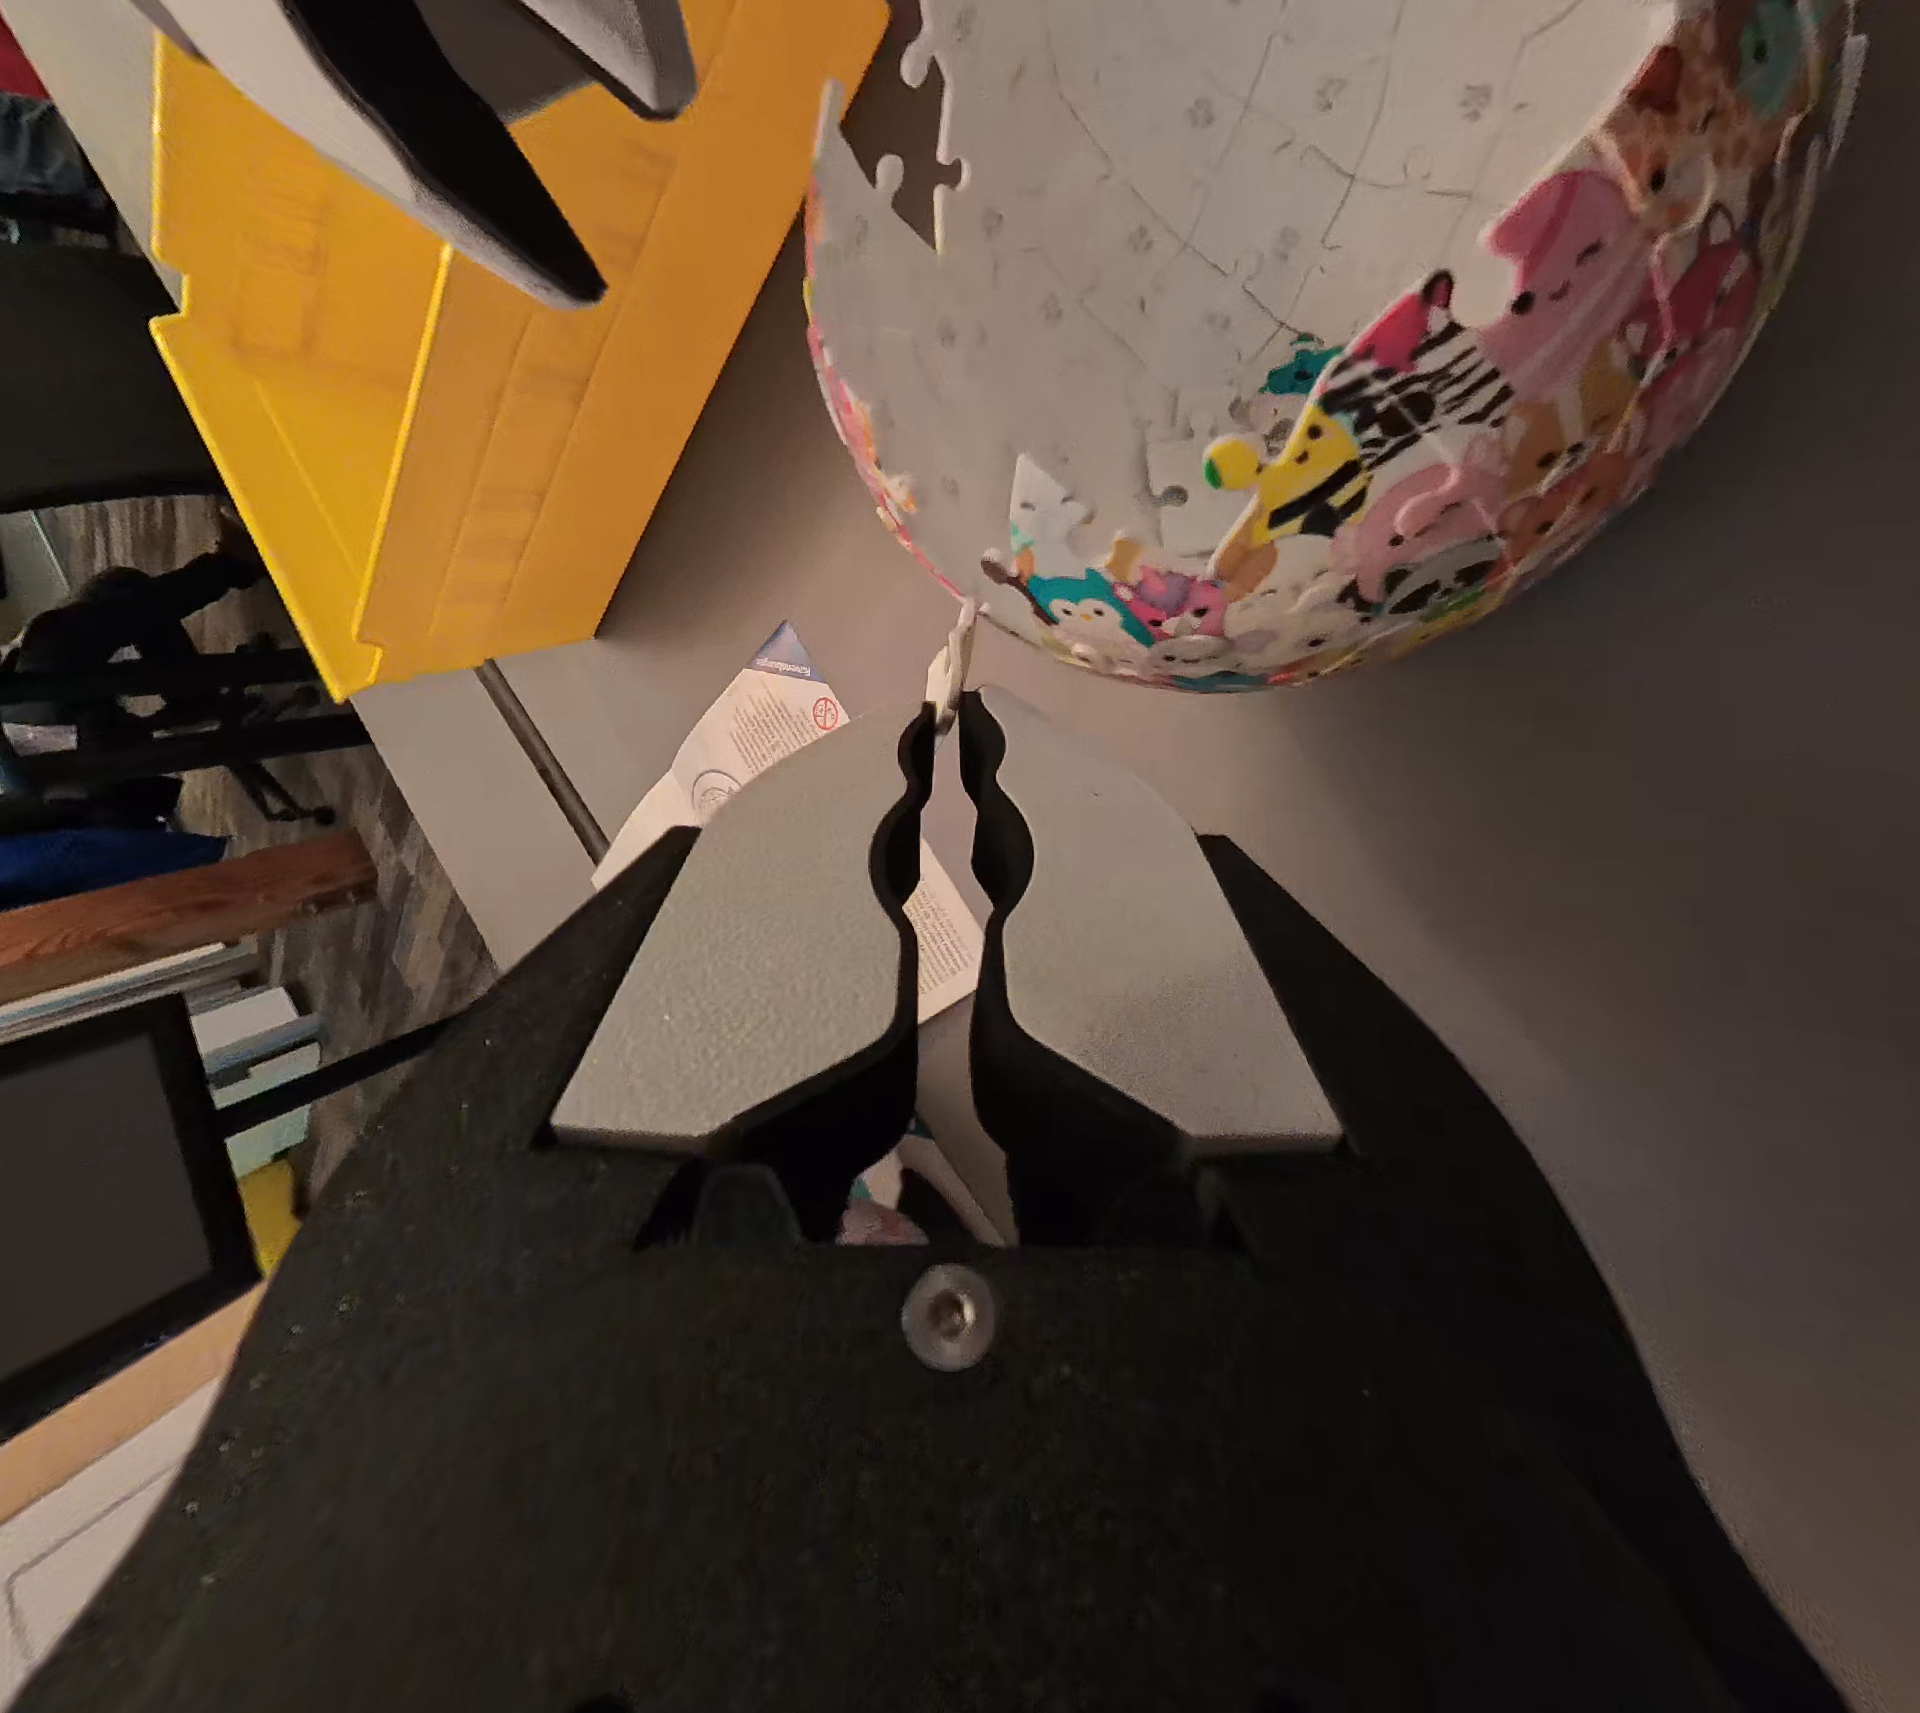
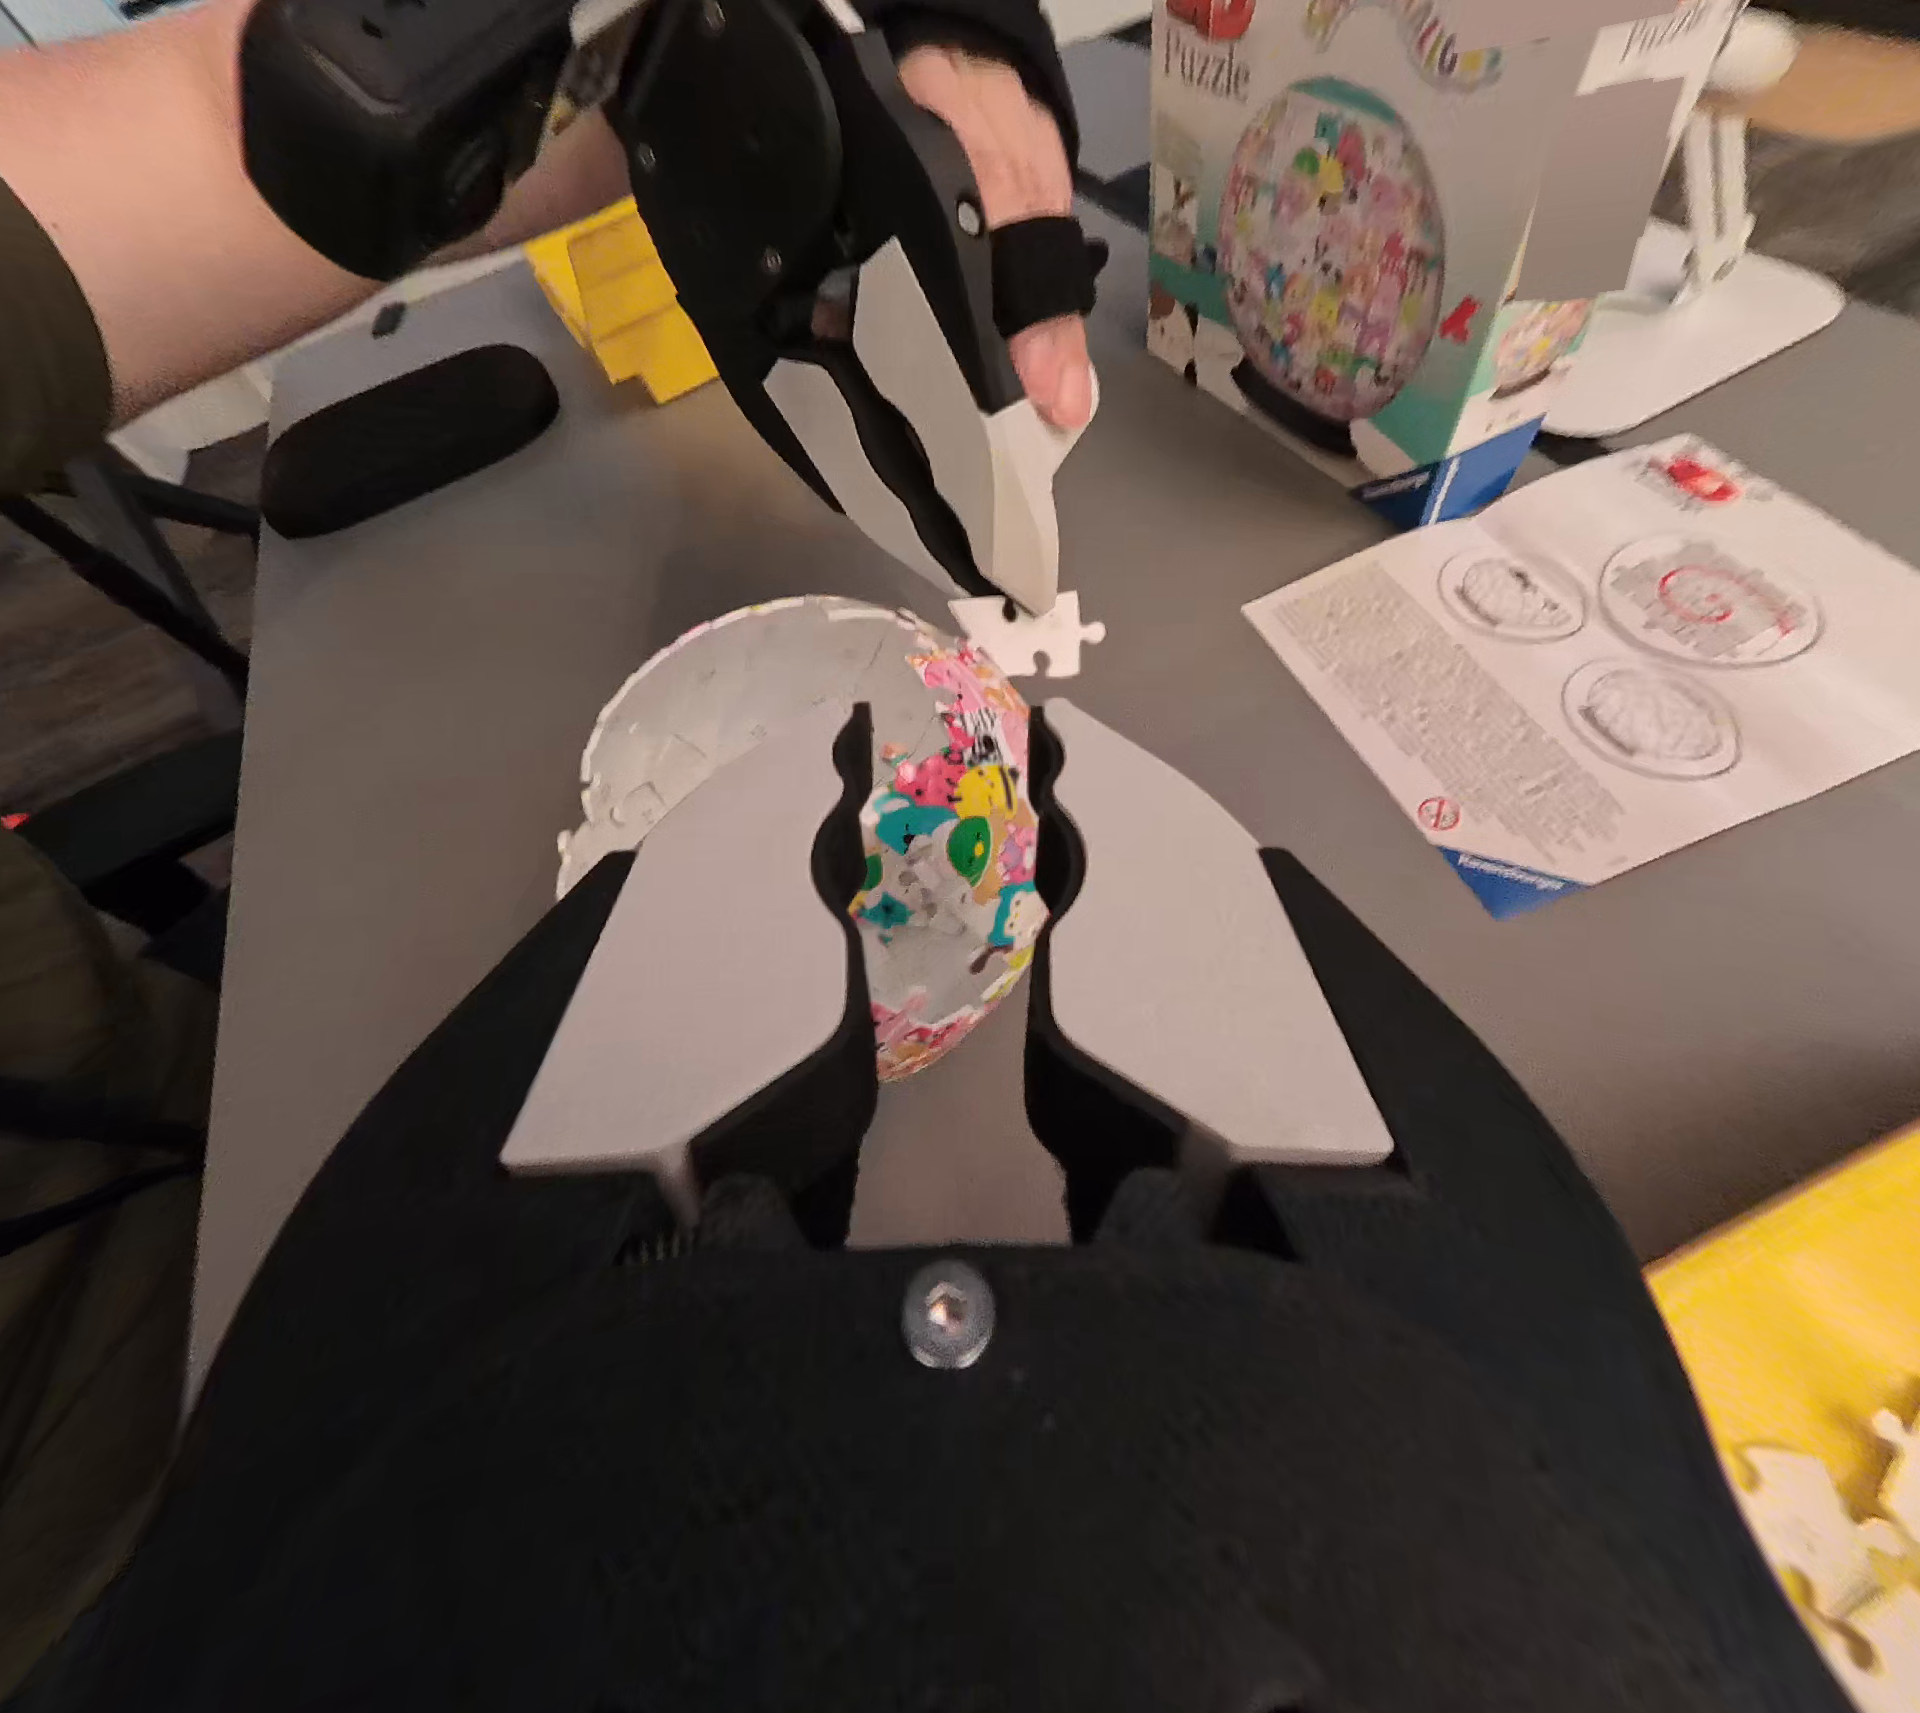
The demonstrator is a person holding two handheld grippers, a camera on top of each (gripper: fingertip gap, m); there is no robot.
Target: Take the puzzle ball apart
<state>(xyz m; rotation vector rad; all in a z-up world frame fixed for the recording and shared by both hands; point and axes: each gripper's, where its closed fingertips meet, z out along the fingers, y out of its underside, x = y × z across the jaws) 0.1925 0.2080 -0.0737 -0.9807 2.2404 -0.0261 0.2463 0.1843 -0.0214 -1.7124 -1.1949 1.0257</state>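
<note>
**Left claw holds one loose piece above the half-open ball**

The ball [image 2: 940, 842] lies on the grey table [image 2: 416, 728], already partly taken apart: a broad opening shows its white inner side, and the remaining shell carries bright cartoon animals. In the right wrist view it sits just ahead of the right gripper [image 2: 948, 713], whose fingers stand a little apart with nothing between them; the coloured shell shows through the gap, and I cannot tell whether the tips touch it.

The left gripper [image 2: 1013, 603], held by a hand [image 2: 997, 136] in a black fingerless glove, points down just above the ball's far rim. Its fingers are pinched together on a white piece [image 2: 1029, 635], which is clear of the shell. In the left wrist view the same piece [image 1: 954, 671] shows edge-on between the narrow tips of the left gripper [image 1: 948, 718], right beside the ball [image 1: 1351, 261].

Behind the ball stands the puzzle box [image 2: 1351, 209], and a printed sheet [image 2: 1600, 676] lies flat to its right. A yellow bin [image 1: 499, 375] sits on the table to the left of the ball. In the near right corner of the right wrist view, another yellow bin [image 2: 1766, 1331] holds loose pieces [image 2: 1829, 1559]. A white stand [image 2: 1704, 281] rests beyond the box.
</note>
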